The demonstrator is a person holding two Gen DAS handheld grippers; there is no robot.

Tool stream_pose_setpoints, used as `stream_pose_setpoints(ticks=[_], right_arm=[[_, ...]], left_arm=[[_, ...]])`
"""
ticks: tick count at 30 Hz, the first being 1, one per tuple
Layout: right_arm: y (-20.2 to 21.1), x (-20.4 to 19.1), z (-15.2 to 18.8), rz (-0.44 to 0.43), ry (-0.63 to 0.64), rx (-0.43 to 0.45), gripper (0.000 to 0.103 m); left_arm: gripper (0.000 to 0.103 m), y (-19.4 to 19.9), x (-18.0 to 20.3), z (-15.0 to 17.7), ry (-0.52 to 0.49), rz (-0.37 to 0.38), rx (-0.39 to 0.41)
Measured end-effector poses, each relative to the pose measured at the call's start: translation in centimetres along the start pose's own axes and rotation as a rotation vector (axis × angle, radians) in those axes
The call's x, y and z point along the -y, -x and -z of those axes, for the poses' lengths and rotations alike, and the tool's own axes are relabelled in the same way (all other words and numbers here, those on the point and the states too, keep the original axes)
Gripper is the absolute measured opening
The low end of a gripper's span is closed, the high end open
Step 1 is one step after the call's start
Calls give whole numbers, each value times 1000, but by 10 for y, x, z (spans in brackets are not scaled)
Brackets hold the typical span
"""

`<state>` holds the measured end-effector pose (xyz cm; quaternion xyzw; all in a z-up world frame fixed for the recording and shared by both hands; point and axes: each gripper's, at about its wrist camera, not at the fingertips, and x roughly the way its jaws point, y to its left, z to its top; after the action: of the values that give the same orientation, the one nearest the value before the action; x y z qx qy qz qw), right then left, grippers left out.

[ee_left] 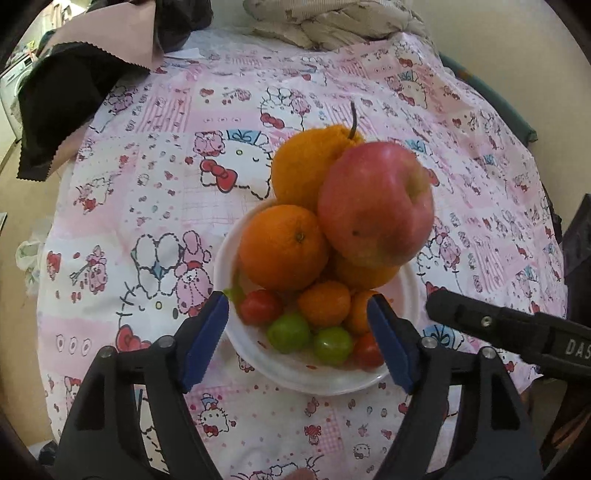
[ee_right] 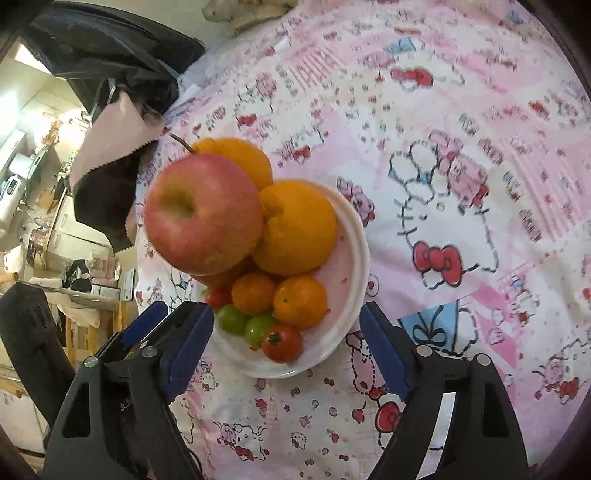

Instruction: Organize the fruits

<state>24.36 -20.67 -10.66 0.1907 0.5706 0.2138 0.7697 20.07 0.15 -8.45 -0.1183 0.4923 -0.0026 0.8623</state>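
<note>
A white bowl (ee_left: 295,384) on the table holds a pile of fruit. A red apple (ee_left: 373,203) tops it, resting on a large orange (ee_left: 282,247) and an orange fruit with a dark stem (ee_left: 303,166). Small mandarins (ee_left: 325,302), green cherry tomatoes (ee_left: 288,332) and red cherry tomatoes (ee_left: 258,306) lie at the bowl's near side. My left gripper (ee_left: 299,310) hangs open above that near side, holding nothing. The right gripper (ee_right: 288,317) is open too, above the bowl (ee_right: 354,258) beside the apple (ee_right: 203,214), empty. One of its black fingers (ee_left: 480,321) shows in the left wrist view.
A pink cartoon-print tablecloth (ee_left: 184,166) covers the round table. Black and pink fabric (ee_left: 66,92) drapes over the far left edge, and a crumpled beige cloth (ee_left: 332,26) lies at the far edge. Room clutter (ee_right: 44,184) shows beyond the table's left side.
</note>
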Motion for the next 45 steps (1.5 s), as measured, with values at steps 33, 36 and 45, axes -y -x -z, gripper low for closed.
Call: stream_pose_setpoints(ticks=[33,36,45], right_arm=[[112,-47,95,230,303,376,101],[108,-55,100,256,344,393,101],[93,-58,101,281,357,380,101]], left_arm=[[103,140,-17,71,-37,-198,235],[103,131,-17,74,-34,-209,224],[103,132,-12,75,-28,-167,254]])
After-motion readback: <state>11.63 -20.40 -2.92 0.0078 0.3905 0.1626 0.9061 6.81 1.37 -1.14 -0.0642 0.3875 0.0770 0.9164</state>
